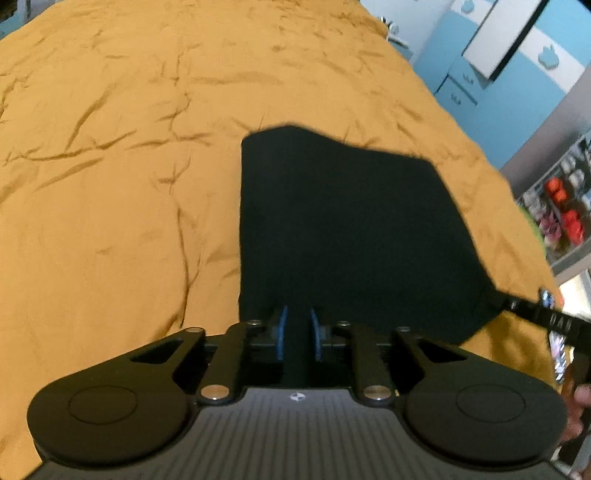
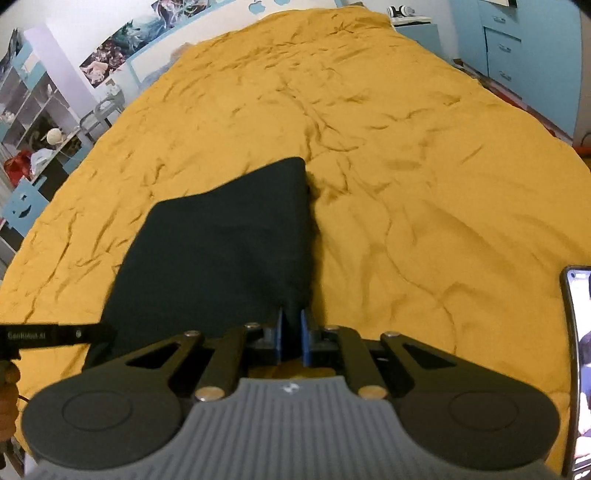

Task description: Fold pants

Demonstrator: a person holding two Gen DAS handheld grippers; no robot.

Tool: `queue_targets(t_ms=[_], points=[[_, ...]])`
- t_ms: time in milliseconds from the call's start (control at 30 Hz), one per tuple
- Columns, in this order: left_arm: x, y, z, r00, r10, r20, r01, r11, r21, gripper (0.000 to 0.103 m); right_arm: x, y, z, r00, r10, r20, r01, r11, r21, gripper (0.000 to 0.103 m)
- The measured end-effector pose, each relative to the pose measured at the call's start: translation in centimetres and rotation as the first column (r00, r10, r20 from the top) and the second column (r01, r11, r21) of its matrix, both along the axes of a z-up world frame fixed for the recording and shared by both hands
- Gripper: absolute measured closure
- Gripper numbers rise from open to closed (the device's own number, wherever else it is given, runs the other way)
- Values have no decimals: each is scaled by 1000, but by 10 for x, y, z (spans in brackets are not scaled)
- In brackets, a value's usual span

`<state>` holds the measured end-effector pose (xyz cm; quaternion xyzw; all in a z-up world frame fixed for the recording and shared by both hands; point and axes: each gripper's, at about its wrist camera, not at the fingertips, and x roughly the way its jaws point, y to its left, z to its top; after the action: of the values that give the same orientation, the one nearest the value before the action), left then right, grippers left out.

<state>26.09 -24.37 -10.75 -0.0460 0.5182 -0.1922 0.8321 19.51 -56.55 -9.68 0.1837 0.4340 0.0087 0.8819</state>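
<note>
Left wrist view: the black pants (image 1: 343,229) lie on a bed with a wrinkly orange cover (image 1: 110,166). They are already folded into a wide block that runs from near to far. The left hand-held gripper (image 1: 298,334) has its blue pads (image 1: 281,332) closed almost all the way, with a near left bit of the cloth pinched between them. At the right edge, the other hand-held gripper reaches the near right corner of the pants. Far right in the room stand blue cupboards (image 1: 480,85) and a shelf with red things (image 1: 561,206).

Right wrist view: the right hand-held gripper (image 2: 291,336) is squeezed nearly shut on the near right corner of the pants (image 2: 221,251). The cloth goes up between its blue pads (image 2: 304,338). The left hand-held gripper shows as a dark bar at the left edge, touching the near left side of the pants. A phone (image 2: 576,369) pokes in at the right edge. Far away there are pictures on the wall (image 2: 136,33), shelves on the left, and blue drawers (image 2: 506,48) on the right.

The pants look soft, light and floppy. They would sag in the middle if lifted, so the two near corners seem the best places to hold. The bed cover is soft and bumpy, so the cloth may drag on it a little.
</note>
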Motion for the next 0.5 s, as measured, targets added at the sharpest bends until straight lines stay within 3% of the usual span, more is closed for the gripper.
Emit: queue_targets(t_ms=[167, 300, 400, 500], points=[[-10, 13, -16, 999, -3, -50, 3, 1000, 0, 97, 1, 3, -15, 1000, 0, -24, 0, 1000, -17, 99], [-21, 18, -19, 998, -28, -57, 29, 999, 14, 97, 0, 4, -18, 1000, 2, -25, -3, 1000, -28, 99], [-23, 25, -18, 994, -11, -106, 14, 1000, 24, 96, 1, 7, -14, 1000, 21, -23, -22, 998, -62, 97], [-23, 30, -8, 994, -15, -110, 18, 1000, 23, 95, -1, 11, -3, 999, 44, -11, -45, 991, -126, 89]])
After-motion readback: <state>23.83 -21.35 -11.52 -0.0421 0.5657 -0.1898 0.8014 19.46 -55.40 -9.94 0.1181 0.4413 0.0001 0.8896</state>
